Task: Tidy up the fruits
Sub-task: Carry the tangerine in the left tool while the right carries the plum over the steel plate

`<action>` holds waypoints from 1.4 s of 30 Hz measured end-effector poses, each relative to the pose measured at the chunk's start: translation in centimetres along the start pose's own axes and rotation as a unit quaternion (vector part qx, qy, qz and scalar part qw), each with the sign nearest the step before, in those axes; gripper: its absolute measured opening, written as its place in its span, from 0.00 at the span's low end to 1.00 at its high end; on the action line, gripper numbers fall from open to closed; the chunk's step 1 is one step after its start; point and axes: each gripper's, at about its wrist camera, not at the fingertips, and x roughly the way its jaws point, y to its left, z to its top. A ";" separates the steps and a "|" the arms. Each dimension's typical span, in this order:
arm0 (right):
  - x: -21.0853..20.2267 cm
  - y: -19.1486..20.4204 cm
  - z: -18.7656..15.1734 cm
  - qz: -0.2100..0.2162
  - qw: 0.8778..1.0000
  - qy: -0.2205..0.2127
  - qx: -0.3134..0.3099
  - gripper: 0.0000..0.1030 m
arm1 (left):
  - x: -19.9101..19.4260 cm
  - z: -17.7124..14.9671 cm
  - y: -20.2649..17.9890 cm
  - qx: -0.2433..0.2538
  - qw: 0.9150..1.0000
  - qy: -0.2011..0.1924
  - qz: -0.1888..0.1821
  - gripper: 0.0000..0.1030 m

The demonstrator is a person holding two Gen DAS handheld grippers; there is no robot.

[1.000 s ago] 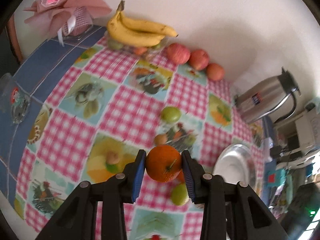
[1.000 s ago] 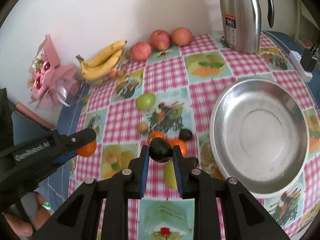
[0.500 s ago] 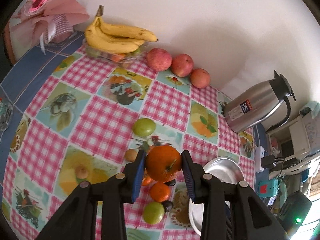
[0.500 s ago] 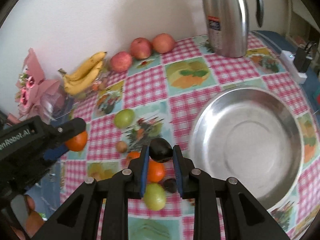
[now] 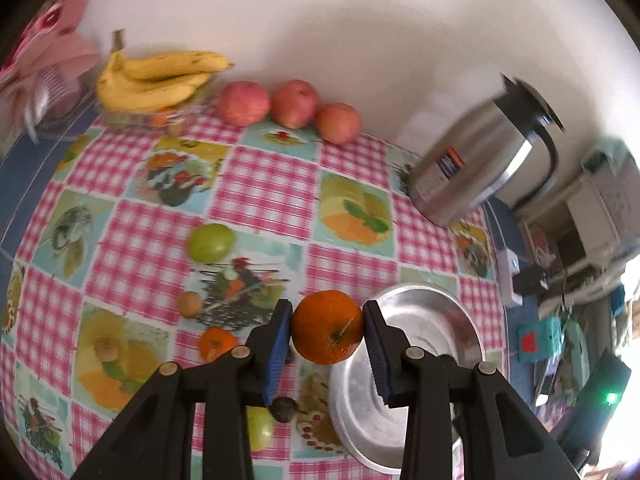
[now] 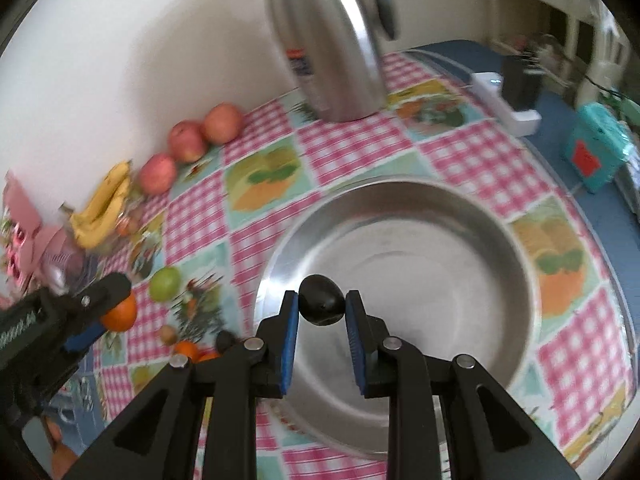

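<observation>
My left gripper [image 5: 326, 330] is shut on a large orange [image 5: 327, 326], held above the table just left of the steel bowl [image 5: 432, 320]. My right gripper [image 6: 322, 312] is shut on a dark plum [image 6: 321, 300], held over the left inner side of the steel bowl [image 6: 460, 248]. The left gripper with its orange [image 6: 119, 314] shows at the left of the right wrist view. On the checked cloth lie a green apple [image 5: 211, 242], a small brown fruit [image 5: 189, 303], a small orange [image 5: 216, 344], another green fruit [image 5: 260, 428] and a dark plum [image 5: 285, 409].
Bananas [image 5: 160, 80] and three red apples [image 5: 288, 104] line the wall at the back. A steel kettle [image 5: 480, 164] stands at the back right. A pink bouquet [image 5: 44, 60] is at the far left. A white power strip [image 6: 508, 104] and a teal box [image 6: 592, 152] lie beyond the bowl.
Both grippers have moved right toward the steel bowl with their fruit. The plum now hangs over the bowl, and the orange is next to its left rim.
</observation>
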 end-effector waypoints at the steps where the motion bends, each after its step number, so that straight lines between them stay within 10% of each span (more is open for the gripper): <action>1: -0.1 -0.6 0.2 -0.006 1.000 -0.003 0.006 0.24 | 0.2 -0.2 -0.8 0.012 1.000 0.001 -0.002 0.37; 15: -3.8 -5.8 1.7 -0.072 0.994 -0.069 0.052 0.24 | 4.2 -5.0 -9.3 0.139 0.989 0.044 -0.019 0.38; 42: 2.1 -7.5 0.2 -0.100 0.993 0.004 0.069 0.24 | 11.0 -6.6 -6.8 0.122 0.987 0.106 0.006 0.38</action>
